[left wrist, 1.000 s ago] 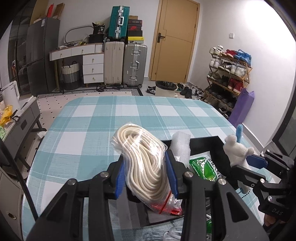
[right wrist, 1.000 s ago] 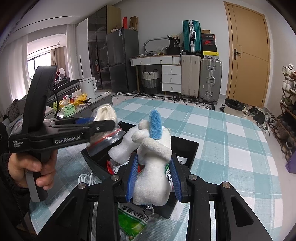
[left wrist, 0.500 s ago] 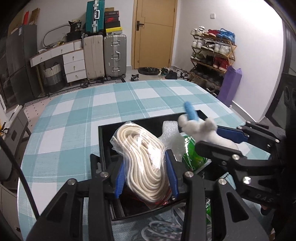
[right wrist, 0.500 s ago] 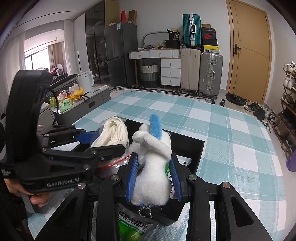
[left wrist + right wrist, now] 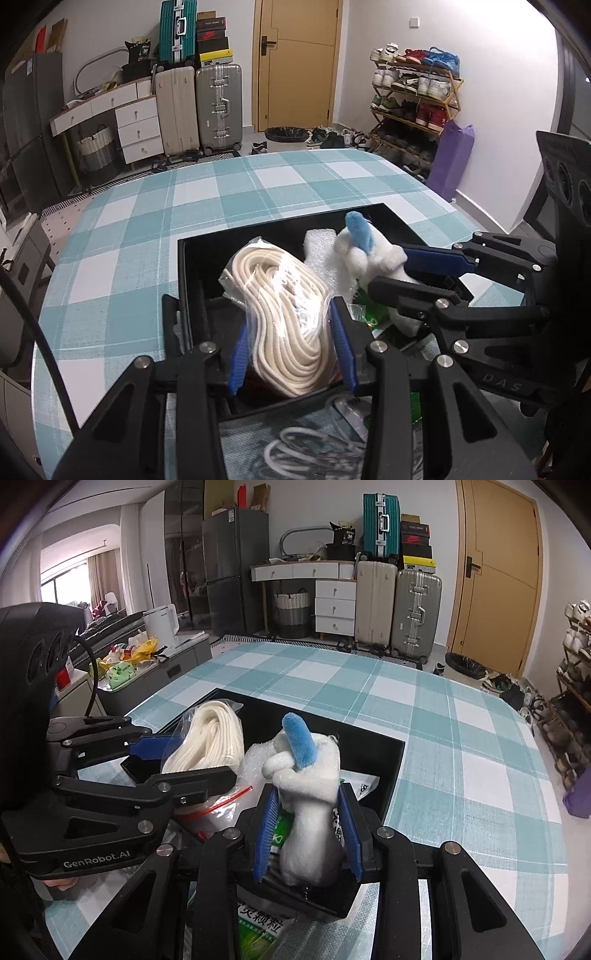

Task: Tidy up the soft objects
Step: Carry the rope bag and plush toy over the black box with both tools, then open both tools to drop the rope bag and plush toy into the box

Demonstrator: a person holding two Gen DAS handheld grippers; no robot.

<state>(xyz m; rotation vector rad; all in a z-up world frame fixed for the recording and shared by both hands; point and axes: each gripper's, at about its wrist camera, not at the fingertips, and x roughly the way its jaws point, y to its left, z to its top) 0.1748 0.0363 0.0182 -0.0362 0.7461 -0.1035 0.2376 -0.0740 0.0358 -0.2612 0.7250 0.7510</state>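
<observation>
Soft objects: two of them are gripped right now, both held over the black tray (image 5: pixel 192 266) on the checked tablecloth (image 5: pixel 155 206).
Left gripper (image 5: pixel 291 347): blue pads pressed against the bagged rope coil (image 5: pixel 284 306), clamped snug on both sides!
Rope coil: cream rope in a clear zip bag, sitting in the left half of the tray, red seal at the bottom.
Right gripper (image 5: pixel 308 834): pads closed onto the white plush toy (image 5: pixel 310 801), squeezing its body.
Plush toy: upright, blue ear (image 5: pixel 300 746) pointing up, over the tray's right half, just beside the rope bag.
Bubble wrap (image 5: pixel 321 247): white piece between the rope coil and the plush, touching both.
Green packet (image 5: pixel 258 930): lying under the right gripper at the tray's near edge, partly hidden.
White cable (image 5: pixel 314 454): loose on the cloth just outside the tray's near wall.
</observation>
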